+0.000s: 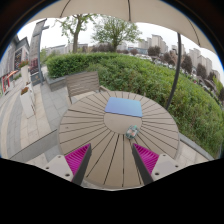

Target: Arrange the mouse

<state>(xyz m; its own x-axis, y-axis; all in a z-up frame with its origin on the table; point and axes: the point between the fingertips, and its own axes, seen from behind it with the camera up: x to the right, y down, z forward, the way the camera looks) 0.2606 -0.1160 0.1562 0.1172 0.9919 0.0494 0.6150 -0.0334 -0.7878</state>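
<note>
Our gripper (111,160) hangs low over the near edge of a round slatted table (85,125), its two fingers spread well apart with nothing between them; the magenta pads (77,157) face each other across bare slats. Ahead of the fingers, and slightly toward the right one, a small grey mouse (132,132) sits near the middle of the table, clear of both fingertips. We cannot make out its long axis with any certainty. Just beyond it, toward the far edge, lies a blue mouse pad (124,107), a rectangle set roughly square to our line of sight; the mouse rests just off the pad's near edge, touching or almost touching it. We judge that the coming move is a short reach forward, biased toward the right finger, to bracket the mouse. A chair (84,83) stands past the far left edge, with a hedge (150,80) behind.
</note>
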